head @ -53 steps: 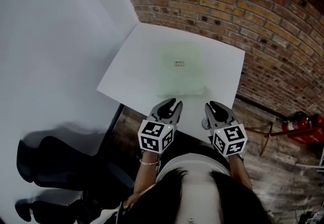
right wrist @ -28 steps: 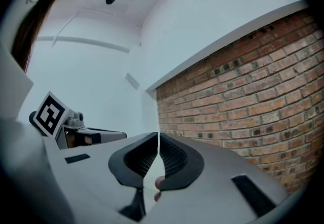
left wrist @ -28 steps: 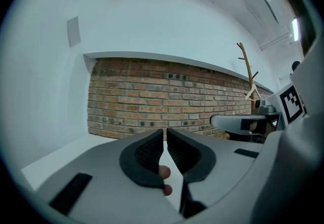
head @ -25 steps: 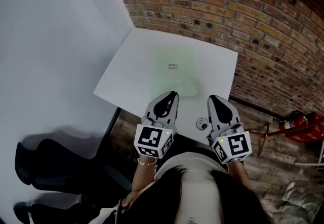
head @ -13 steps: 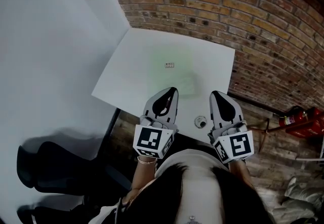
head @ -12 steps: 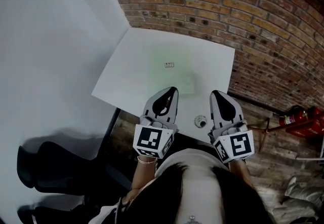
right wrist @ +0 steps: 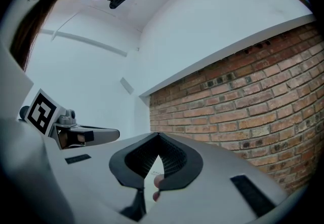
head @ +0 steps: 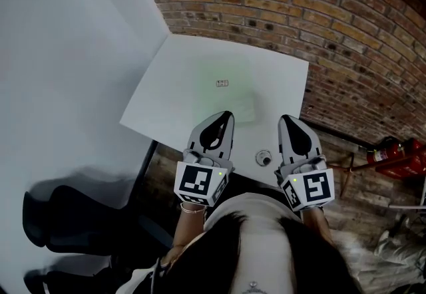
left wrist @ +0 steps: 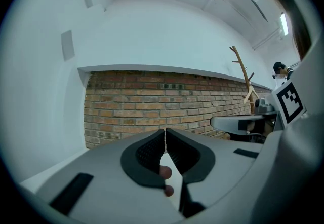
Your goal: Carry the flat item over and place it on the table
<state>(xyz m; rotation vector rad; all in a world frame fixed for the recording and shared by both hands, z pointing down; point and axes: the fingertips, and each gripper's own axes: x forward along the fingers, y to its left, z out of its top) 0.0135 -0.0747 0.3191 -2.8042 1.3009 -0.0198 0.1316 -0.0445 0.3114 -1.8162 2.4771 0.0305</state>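
Flat item (head: 229,90) on the table (head: 163,103), just beyond the closed, empty jaws of left gripper (head: 227,116) and right gripper (head: 286,119)

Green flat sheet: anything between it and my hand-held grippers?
Nothing visible does. The green flat sheet lies on the white table; the left hand-held gripper is at its near edge, the right hand-held gripper beside it. A small round fitting sits between them, off the path.
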